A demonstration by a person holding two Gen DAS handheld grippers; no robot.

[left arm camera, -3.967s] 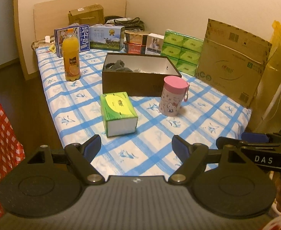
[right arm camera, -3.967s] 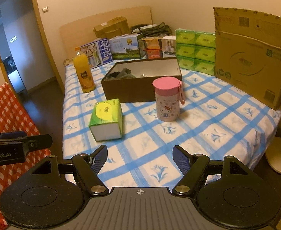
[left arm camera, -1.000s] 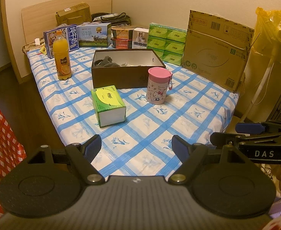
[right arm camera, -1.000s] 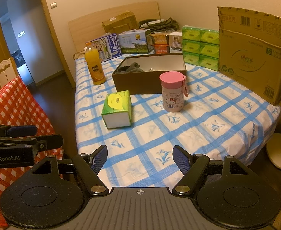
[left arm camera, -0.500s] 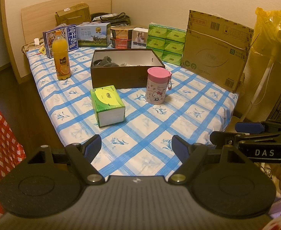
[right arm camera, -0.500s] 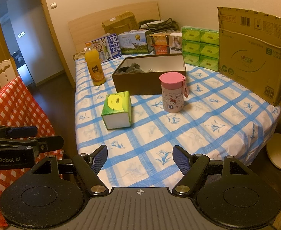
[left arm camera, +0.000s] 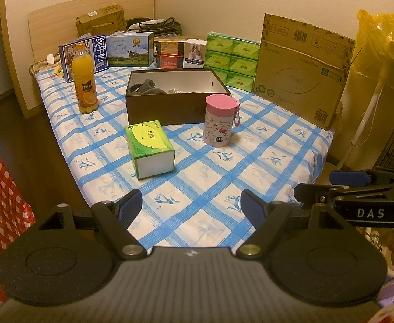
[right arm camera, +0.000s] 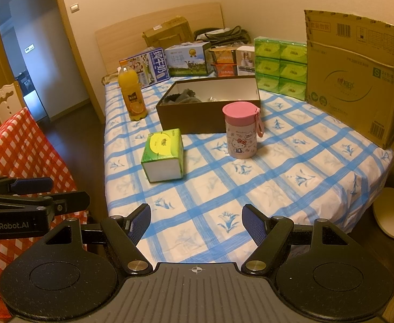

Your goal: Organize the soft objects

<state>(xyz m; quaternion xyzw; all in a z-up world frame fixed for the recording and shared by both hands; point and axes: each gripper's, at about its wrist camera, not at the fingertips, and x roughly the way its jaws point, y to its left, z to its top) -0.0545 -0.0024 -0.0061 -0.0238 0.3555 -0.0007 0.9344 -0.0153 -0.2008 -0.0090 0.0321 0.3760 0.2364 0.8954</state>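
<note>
A green tissue pack [left arm camera: 150, 148] lies on the blue-checked table [left arm camera: 224, 177], also in the right wrist view [right arm camera: 164, 154]. Behind it stands an open brown box [left arm camera: 174, 106] [right arm camera: 205, 113] with grey cloth [left arm camera: 147, 87] inside. My left gripper [left arm camera: 191, 208] is open and empty above the table's near edge. My right gripper [right arm camera: 196, 222] is open and empty, beside it to the right. Each gripper shows at the edge of the other's view.
A pink-lidded cup [left arm camera: 220, 123] stands right of the tissue pack. An orange juice bottle [left arm camera: 84, 79] stands at the left. Green tissue packs [left arm camera: 232, 59], a large cardboard box [left arm camera: 302, 72] and milk cartons [left arm camera: 129, 49] line the back. A red-checked cloth [right arm camera: 22, 145] is at the left.
Since four seconds ago both grippers have drawn back from the table. Over the last second they barely move. Both stay open.
</note>
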